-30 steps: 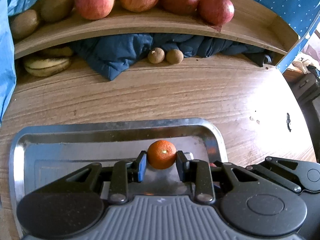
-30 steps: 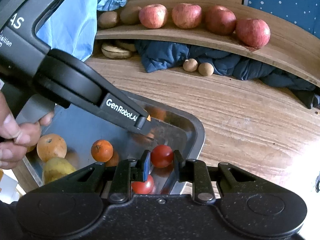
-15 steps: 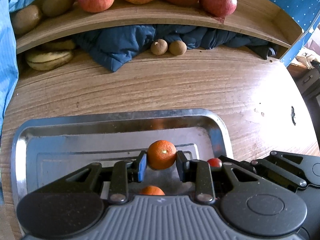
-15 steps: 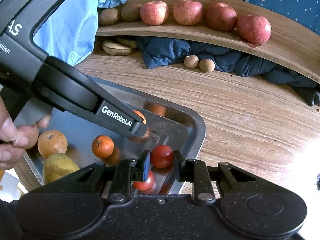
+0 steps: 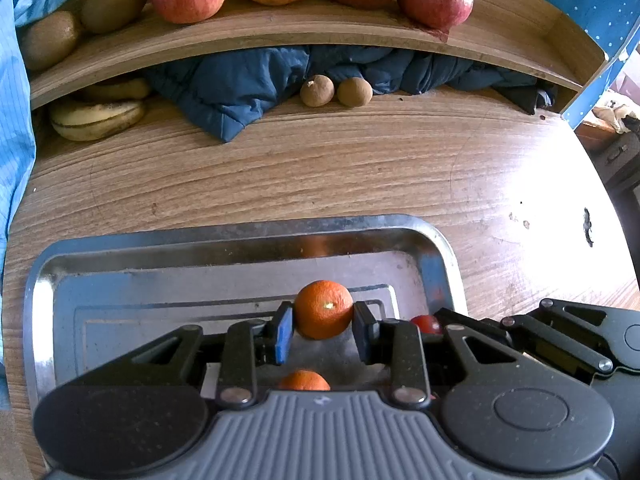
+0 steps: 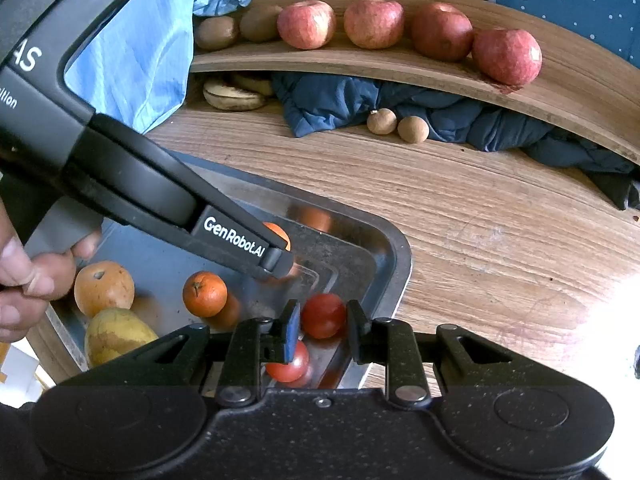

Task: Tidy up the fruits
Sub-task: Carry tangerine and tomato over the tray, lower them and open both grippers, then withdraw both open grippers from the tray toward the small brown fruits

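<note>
Left gripper (image 5: 323,330) has its fingers clamped on a mandarin (image 5: 324,309), held just over the metal tray (image 5: 248,236). Right gripper (image 6: 323,330) pinches a tomato (image 6: 323,315) above the tray's right end, another tomato (image 6: 289,364) under it. Tray sits on the wooden table (image 5: 320,172); apples (image 6: 374,22) line the shelf behind.

Both wrist cams sit low over the metal tray (image 5: 248,232), facing the shelf (image 6: 400,66) at 12 o'clock; the right cam sees the left gripper (image 6: 276,256) at 9.
</note>
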The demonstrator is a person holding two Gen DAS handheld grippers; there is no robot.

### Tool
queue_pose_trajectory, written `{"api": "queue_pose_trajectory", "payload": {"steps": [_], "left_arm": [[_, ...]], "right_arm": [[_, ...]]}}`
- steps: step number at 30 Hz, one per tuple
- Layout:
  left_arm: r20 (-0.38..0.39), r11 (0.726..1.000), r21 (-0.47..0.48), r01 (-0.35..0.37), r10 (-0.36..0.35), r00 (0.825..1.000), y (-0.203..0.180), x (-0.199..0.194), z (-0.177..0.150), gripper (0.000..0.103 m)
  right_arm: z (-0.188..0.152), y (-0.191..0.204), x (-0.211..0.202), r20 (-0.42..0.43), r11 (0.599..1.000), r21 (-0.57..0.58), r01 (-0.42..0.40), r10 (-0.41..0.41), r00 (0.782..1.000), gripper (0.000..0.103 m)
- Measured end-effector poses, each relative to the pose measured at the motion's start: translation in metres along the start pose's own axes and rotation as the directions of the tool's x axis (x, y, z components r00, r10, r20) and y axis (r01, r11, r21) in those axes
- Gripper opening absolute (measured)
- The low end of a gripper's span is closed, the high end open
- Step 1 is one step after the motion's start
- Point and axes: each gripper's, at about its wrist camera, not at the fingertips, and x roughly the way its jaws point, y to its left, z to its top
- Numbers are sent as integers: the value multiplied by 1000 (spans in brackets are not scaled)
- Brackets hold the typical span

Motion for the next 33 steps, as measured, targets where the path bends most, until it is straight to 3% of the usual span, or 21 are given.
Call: {"api": "queue_pose_trajectory", "payload": {"steps": [4, 12, 17, 31, 33], "left_arm": [[1, 1000, -8, 1, -1, 1000, 1, -1, -1, 35], [26, 1000, -18, -3, 3, 1000, 3, -11, -2, 45], [87, 1000, -25, -7, 9, 996, 6, -23, -6, 52], [188, 997, -52, -58, 67, 980, 18, -67, -29, 102], [202, 996, -56, -66, 76, 977, 22, -72, -35, 102]], "right_arm": [[-1, 0, -3, 9, 1000, 5, 4, -4, 1000, 27], [-3, -1, -17, 47, 1000, 21, 20, -21, 999, 46], [-6, -3, -28, 76, 998, 49, 36, -40, 996, 55], [-18, -4, -65, 156, 993, 114, 41, -58, 986, 92], [-21, -3, -69, 160, 992, 125, 31, -51, 986, 99]]}}
